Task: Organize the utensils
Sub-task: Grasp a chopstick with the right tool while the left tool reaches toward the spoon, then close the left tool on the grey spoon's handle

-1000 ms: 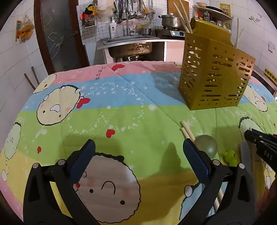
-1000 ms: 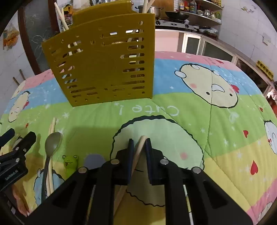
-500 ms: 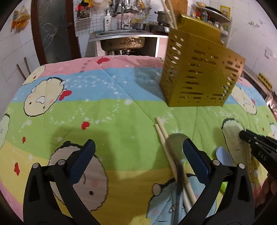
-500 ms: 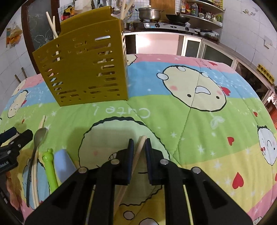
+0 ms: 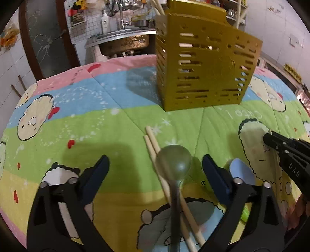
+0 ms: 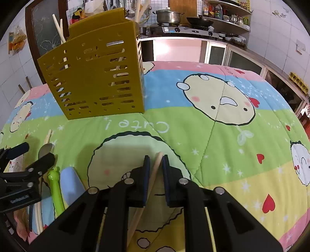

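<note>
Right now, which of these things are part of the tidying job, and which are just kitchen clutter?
Part of the job:
- yellow utensil holder
- grey-green spoon
- loose chopsticks
- chopstick held in the right gripper
- green frog-topped utensil
- blue spoon

Just lying about:
- pot
- wok
- sink
- cartoon quilt

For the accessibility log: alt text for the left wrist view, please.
The open left gripper straddles a grey spoon and two chopsticks on a cartoon quilt. A yellow slotted holder stands behind; the right gripper enters at right.
</note>
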`<state>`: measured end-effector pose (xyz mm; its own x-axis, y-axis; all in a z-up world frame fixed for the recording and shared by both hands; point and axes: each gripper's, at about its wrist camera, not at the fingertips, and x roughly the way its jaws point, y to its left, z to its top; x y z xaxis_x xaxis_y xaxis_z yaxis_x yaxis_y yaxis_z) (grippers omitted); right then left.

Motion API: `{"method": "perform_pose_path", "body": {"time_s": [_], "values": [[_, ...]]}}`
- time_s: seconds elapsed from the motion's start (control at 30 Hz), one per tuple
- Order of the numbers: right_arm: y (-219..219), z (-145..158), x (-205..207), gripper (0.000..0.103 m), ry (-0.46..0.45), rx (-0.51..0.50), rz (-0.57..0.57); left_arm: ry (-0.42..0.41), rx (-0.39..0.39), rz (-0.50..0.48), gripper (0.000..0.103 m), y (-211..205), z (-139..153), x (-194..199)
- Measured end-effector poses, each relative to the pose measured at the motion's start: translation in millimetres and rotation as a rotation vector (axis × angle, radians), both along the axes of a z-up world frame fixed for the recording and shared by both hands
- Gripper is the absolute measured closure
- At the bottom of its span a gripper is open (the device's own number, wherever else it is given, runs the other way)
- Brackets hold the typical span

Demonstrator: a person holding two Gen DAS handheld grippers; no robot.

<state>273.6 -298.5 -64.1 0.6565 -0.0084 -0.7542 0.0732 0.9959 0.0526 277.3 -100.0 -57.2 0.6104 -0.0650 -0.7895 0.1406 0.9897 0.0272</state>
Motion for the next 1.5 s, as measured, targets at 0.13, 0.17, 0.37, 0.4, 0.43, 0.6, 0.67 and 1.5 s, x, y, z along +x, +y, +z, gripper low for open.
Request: {"method": "perform_pose_path", "body": {"time_s": [0.13, 0.17, 0.37, 0.4, 0.43, 0.6, 0.67, 1.5], "values": [[-1, 0, 1, 0.089, 0.000, 0.006, 0.000, 0.021, -0.002, -0.014, 0.022, -2, -4, 4], [0, 0, 1, 0.089, 0.001, 0.006, 0.001, 0.022, -0.005, -0.015, 0.024, -1, -4, 4], [3, 0, 3, 0.090, 0.000, -0.004, 0.007, 0.044, -0.008, -0.040, 0.045, -2, -3, 10], [3, 1, 2, 0.090, -0.002, -0.002, 0.008, 0.048, -0.009, -0.047, 0.049, -3, -2, 10], [4, 1, 2, 0.090, -0.005, 0.000, 0.008, 0.049, -0.006, -0.050, 0.051, -6, -2, 11], [3, 4, -2, 0.091, -0.023, 0.009, 0.004, 0.039, 0.007, -0.068, 0.068, -14, 0, 8], [2, 6, -4, 0.091, -0.030, 0.017, 0.002, 0.034, 0.008, -0.069, 0.068, -12, 0, 7], [-5, 72, -55, 0.097, -0.262, 0.057, -0.030, -0.233, -0.072, 0.026, 0.068, 42, 85, -55]]}}
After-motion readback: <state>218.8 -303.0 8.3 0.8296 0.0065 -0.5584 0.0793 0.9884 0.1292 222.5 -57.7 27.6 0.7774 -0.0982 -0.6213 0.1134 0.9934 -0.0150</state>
